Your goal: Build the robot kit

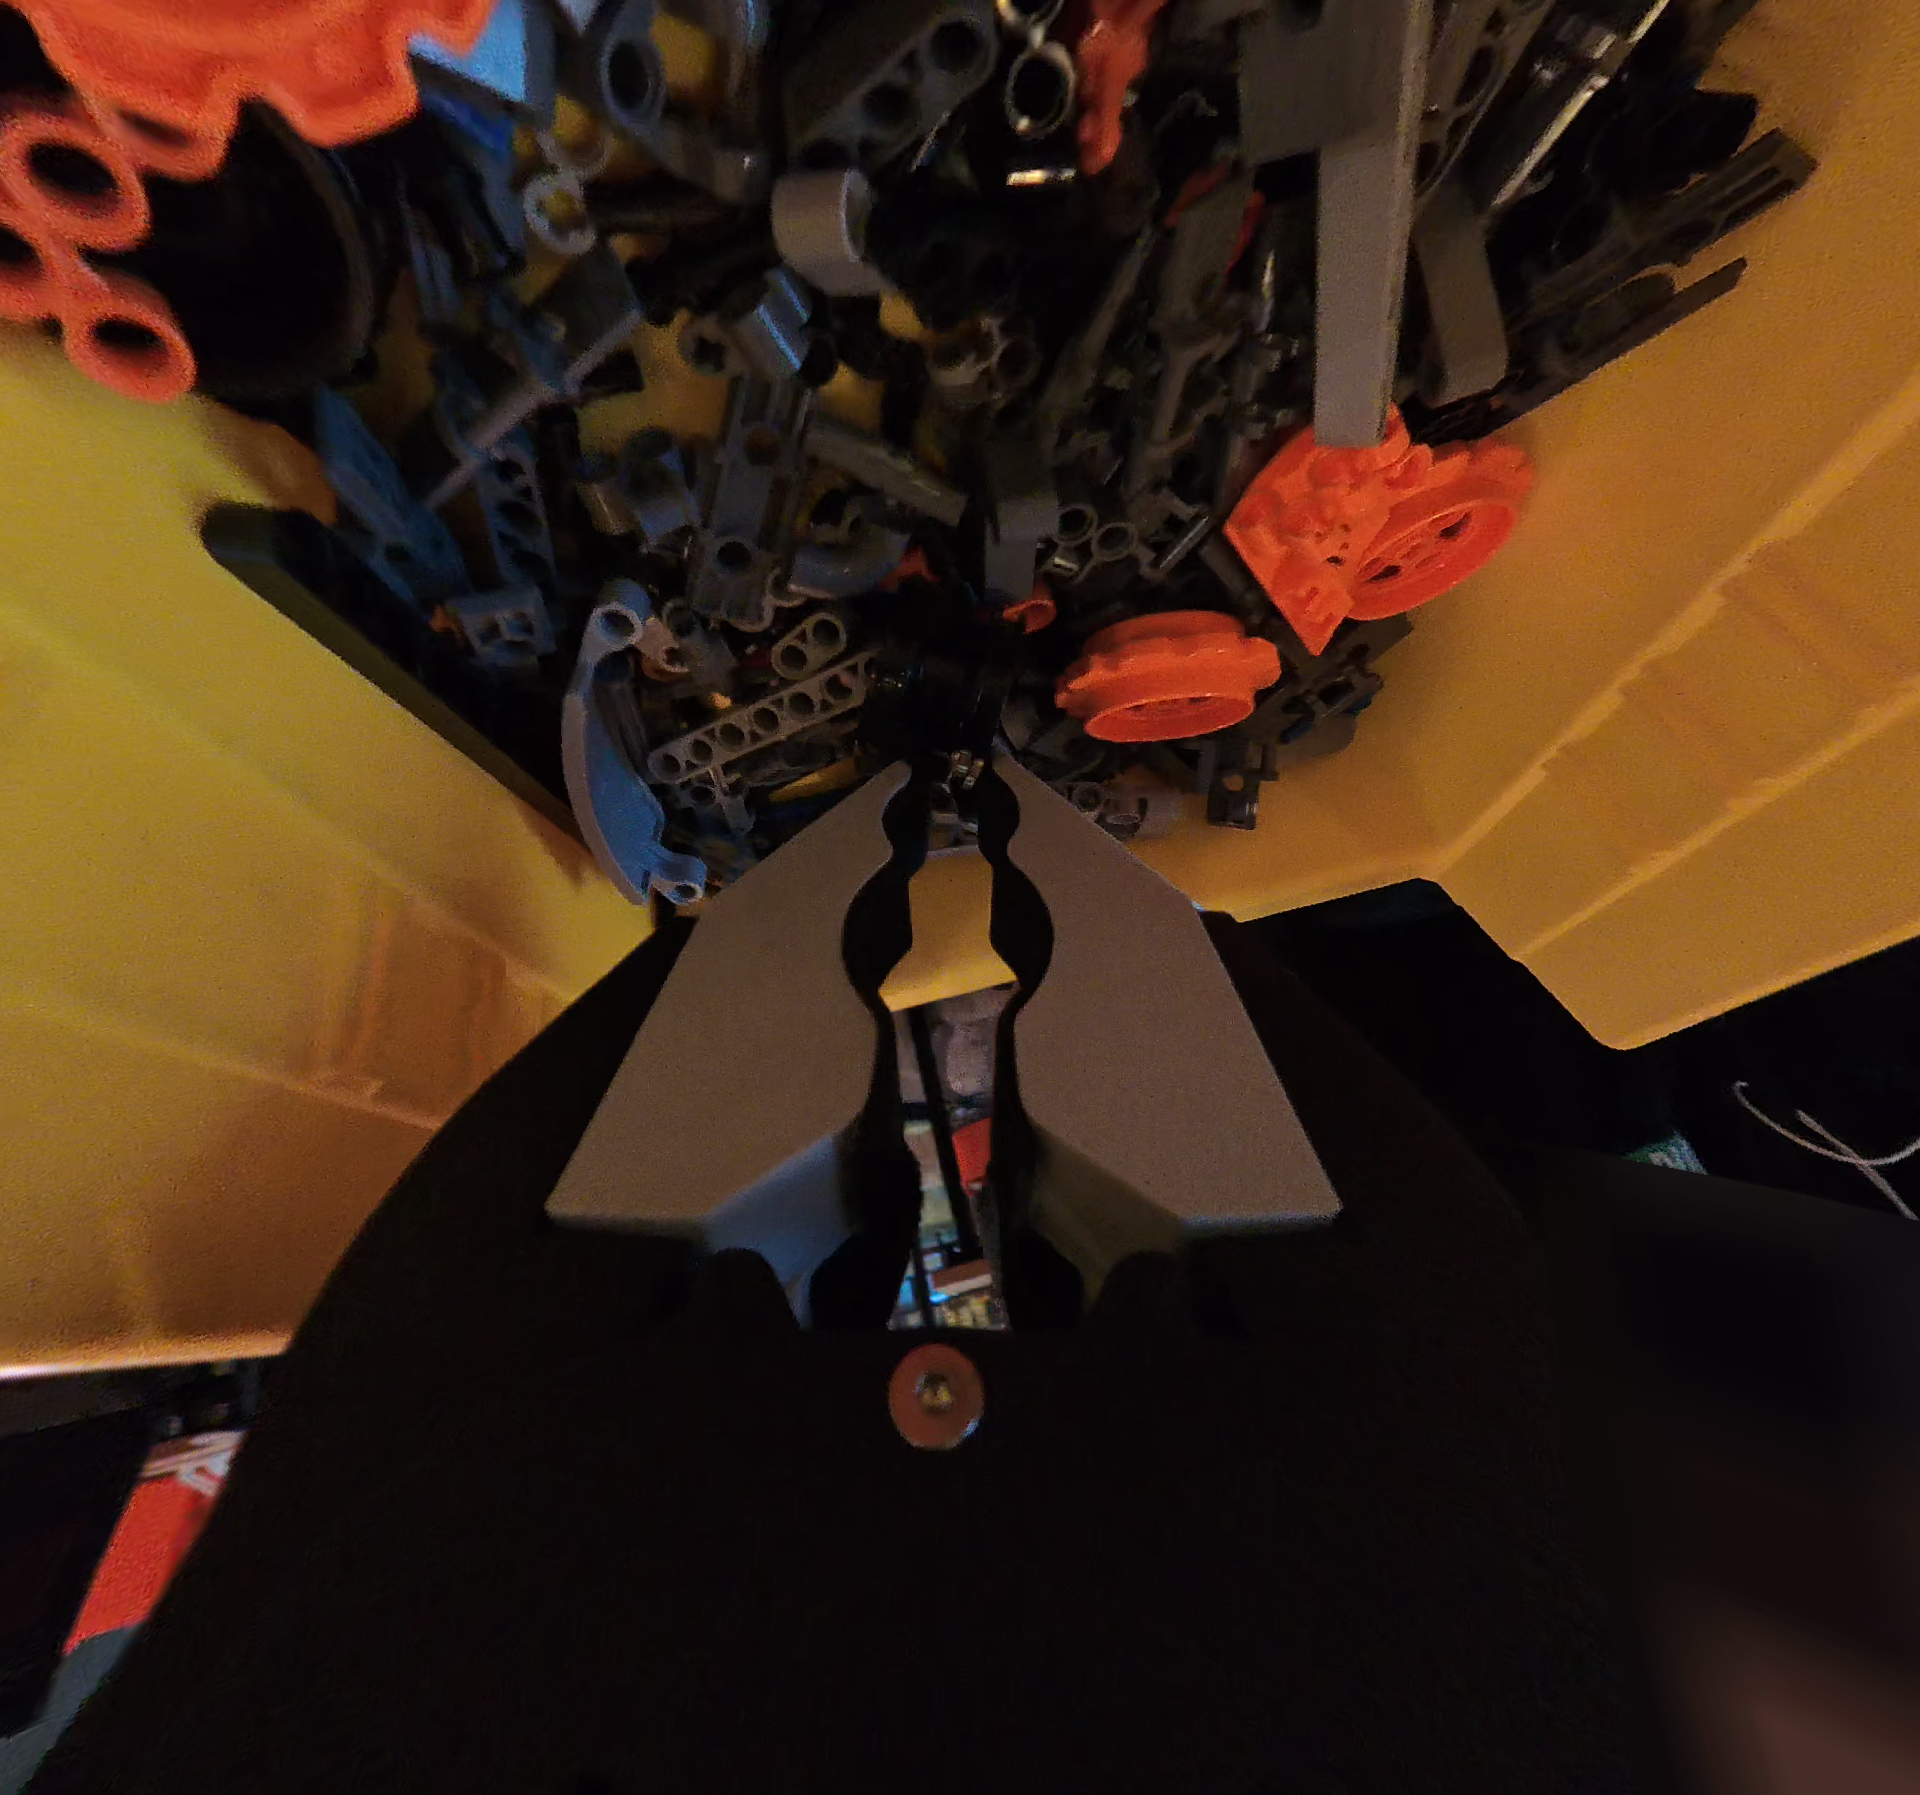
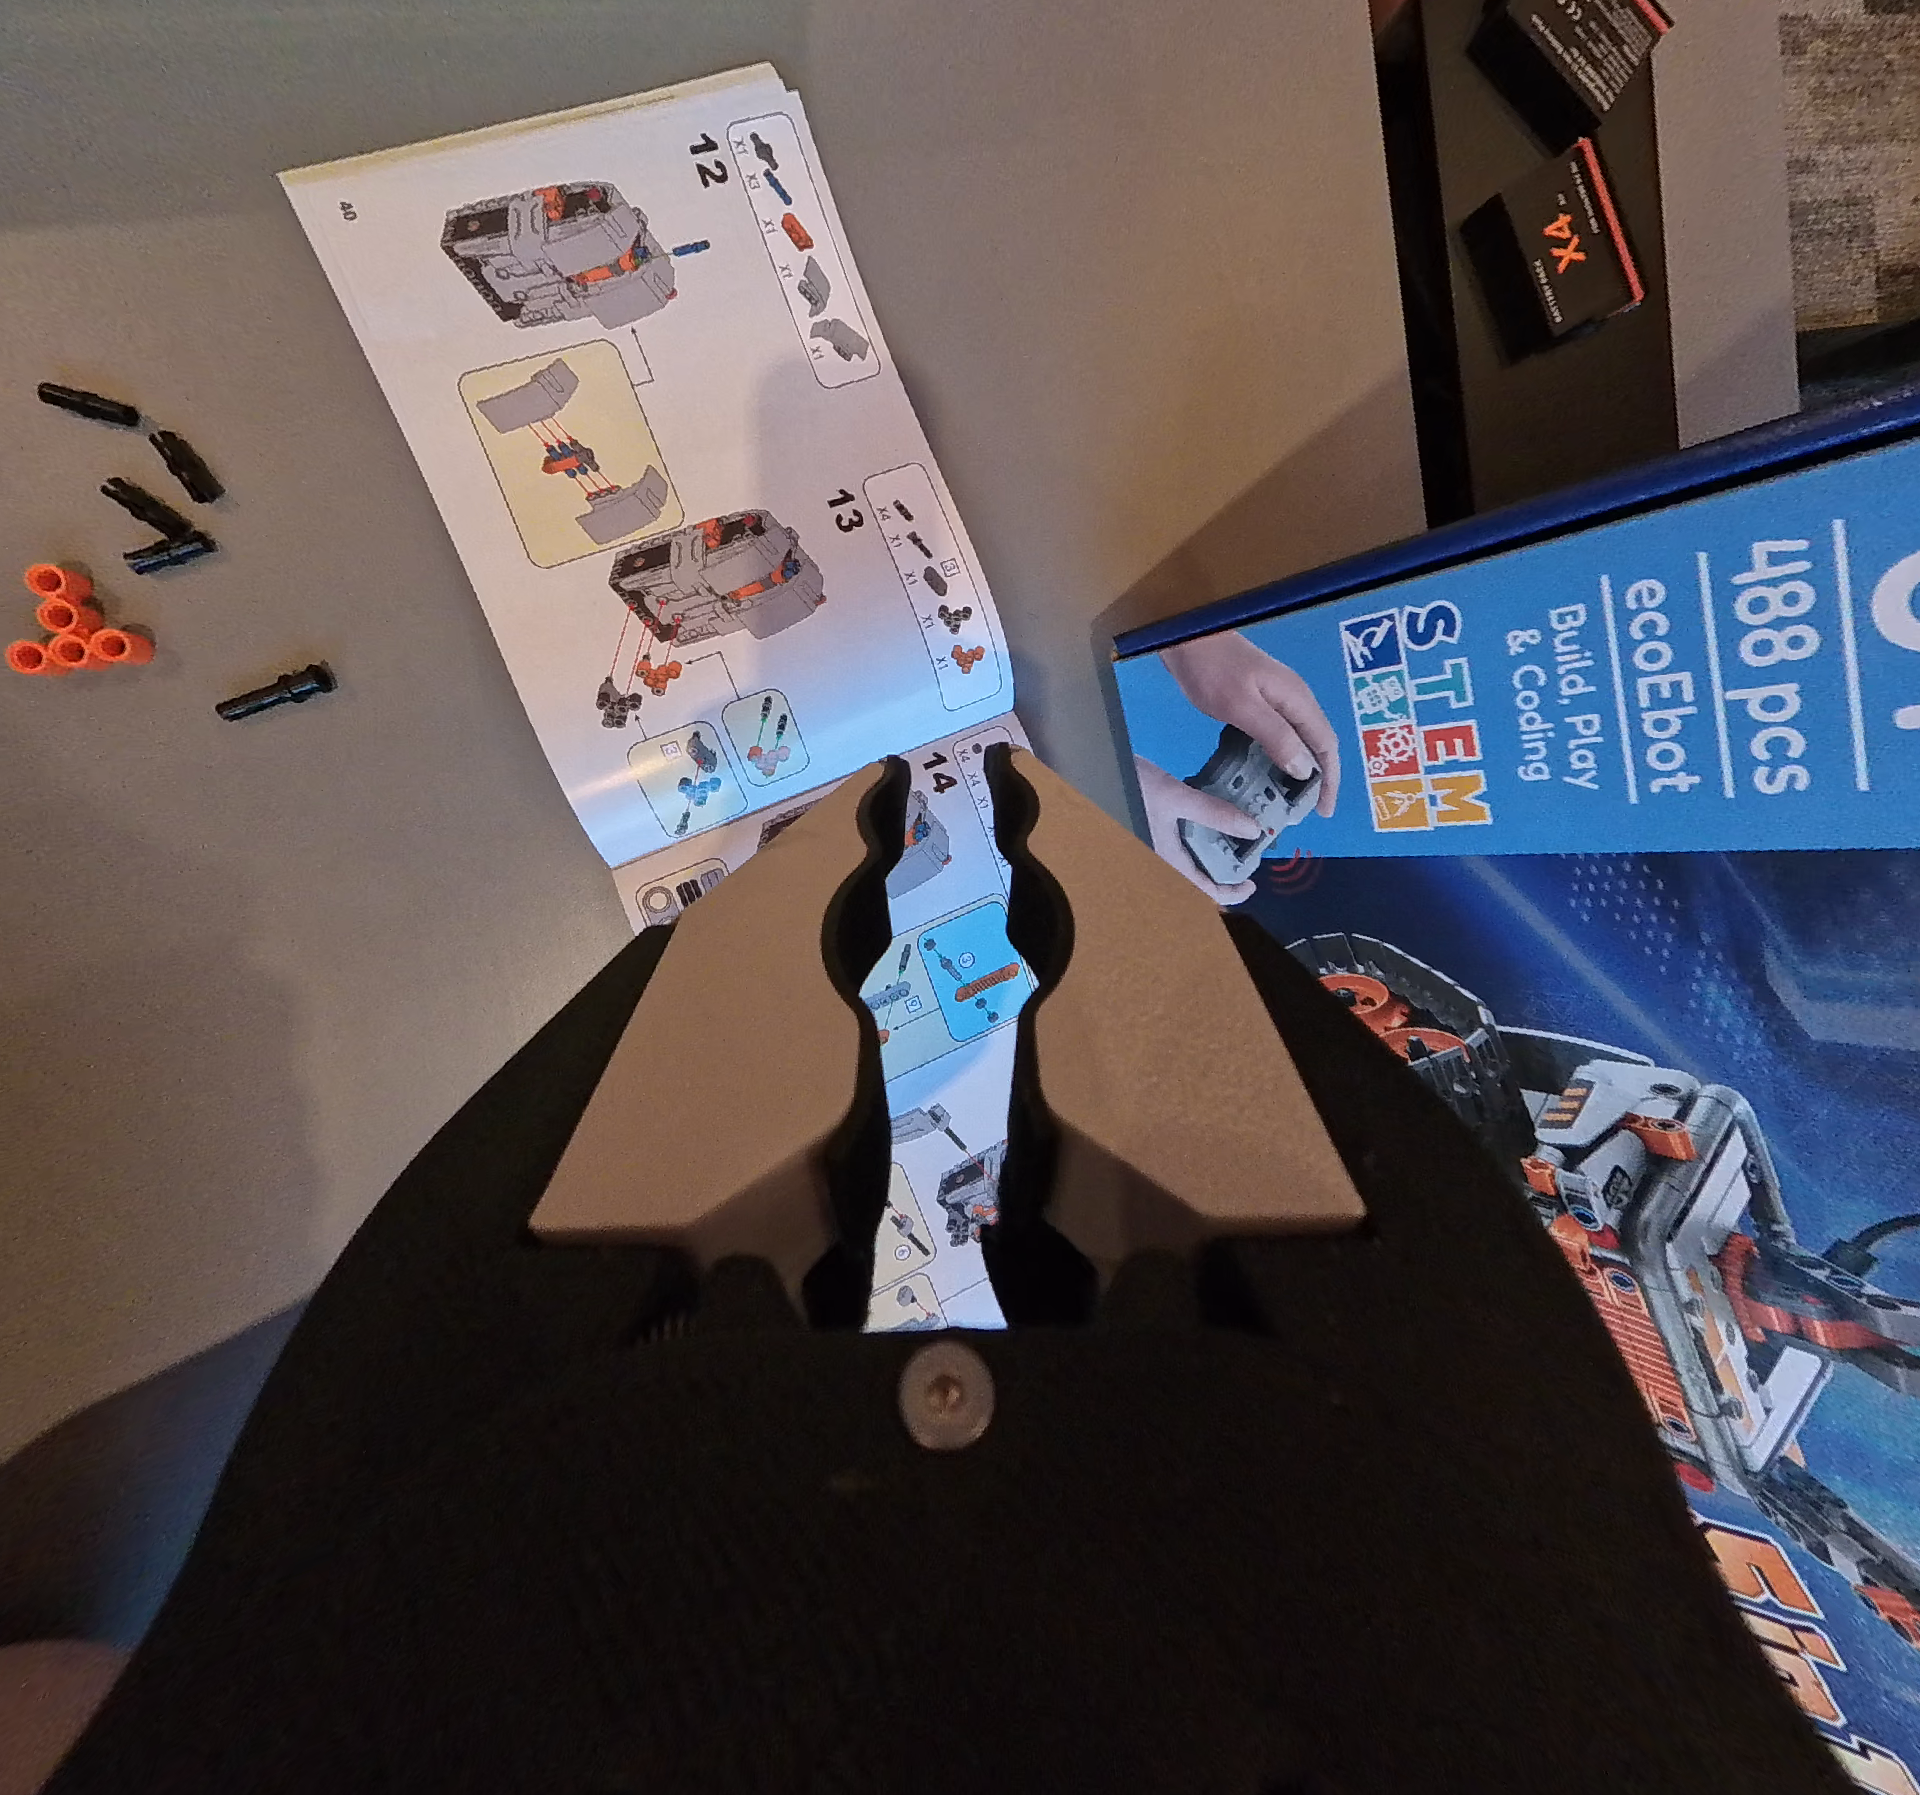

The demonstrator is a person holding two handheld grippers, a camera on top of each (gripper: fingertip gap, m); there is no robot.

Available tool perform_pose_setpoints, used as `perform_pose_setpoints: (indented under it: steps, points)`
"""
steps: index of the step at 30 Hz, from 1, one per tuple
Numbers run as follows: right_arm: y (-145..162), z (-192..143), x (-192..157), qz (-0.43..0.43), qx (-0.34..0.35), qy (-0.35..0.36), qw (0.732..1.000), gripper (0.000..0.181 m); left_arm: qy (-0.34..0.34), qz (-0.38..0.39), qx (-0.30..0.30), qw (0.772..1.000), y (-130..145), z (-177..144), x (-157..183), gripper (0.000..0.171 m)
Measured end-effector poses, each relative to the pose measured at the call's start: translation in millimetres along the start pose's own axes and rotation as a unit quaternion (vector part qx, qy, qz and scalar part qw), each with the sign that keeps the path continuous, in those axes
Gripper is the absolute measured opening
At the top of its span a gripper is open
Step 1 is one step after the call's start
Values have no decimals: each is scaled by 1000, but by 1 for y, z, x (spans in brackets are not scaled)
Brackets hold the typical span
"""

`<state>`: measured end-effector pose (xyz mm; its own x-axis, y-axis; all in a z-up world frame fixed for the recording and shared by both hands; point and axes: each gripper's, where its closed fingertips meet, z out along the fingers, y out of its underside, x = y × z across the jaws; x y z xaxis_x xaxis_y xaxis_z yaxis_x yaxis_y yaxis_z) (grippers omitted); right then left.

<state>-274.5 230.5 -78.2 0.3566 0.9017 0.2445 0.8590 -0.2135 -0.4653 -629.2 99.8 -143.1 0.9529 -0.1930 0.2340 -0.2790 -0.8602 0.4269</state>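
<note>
The left hand-held gripper (image 1: 948, 771) reaches into a yellow bin (image 1: 260, 914) heaped with grey, black and orange building pieces. Its tips sit nearly together, with a small black piece (image 1: 951, 696) right at them; whether they actually pinch it I cannot tell, since the tips and the dark parts merge. Just right of the tips lies an orange wheel hub (image 1: 1164, 691), and beyond that an orange gear block (image 1: 1371, 524). A curved grey panel (image 1: 613, 758) rests against the bin's near wall to the left, beside a grey holed beam (image 1: 764, 722). The right hand-held gripper (image 2: 943, 758) hangs over a grey bench (image 2: 260, 914) with its fingers a narrow gap apart and nothing between them. Under it lies an open instruction booklet (image 2: 644, 457). To the right stands a blue kit box (image 2: 1558, 966). Well to the left on the bench are several loose black pins (image 2: 166, 488) and an orange connector cluster (image 2: 73, 623), near each other.
</note>
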Motion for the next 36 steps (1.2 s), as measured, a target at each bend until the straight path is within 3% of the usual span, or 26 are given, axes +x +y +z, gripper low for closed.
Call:
perform_pose_setpoints:
  steps: [4,7,10,12,14,16,19,22,25,32,36]
  points:
    - [1,1,0,1,-2,0,1000,16,-5,26,46,999,-18,-11,0,2]
    - [1,1,0,0,-3,-1,1000,16,-20,34,112,993,-42,-30,-4,2]
    - [2,2,-1,-2,-5,-2,1000,16,10,47,196,979,-70,-54,8,4]
    - [2,2,-1,-2,-7,-2,1000,16,34,49,221,973,-76,-61,18,40]
    - [3,3,-1,-2,-9,-2,1000,16,28,46,190,980,-63,-52,17,54]
    - [4,3,-1,-2,-10,-2,1000,16,-11,36,137,990,-38,-37,5,56]
    - [3,4,-2,-3,-11,-3,1000,16,-12,2,82,997,-7,-22,-3,38]
    - [4,5,-3,-6,-15,-6,1000,16,-21,-51,107,993,-7,-28,-18,36]
    - [5,5,-4,-9,-17,-8,1000,16,-23,-85,80,993,3,-21,-26,41]
    - [5,5,-5,-10,-17,-9,1000,16,-93,-60,59,992,-7,-20,-35,43]
    - [5,5,-5,-9,-17,-9,1000,16,-152,-36,33,987,-13,-19,-43,36]
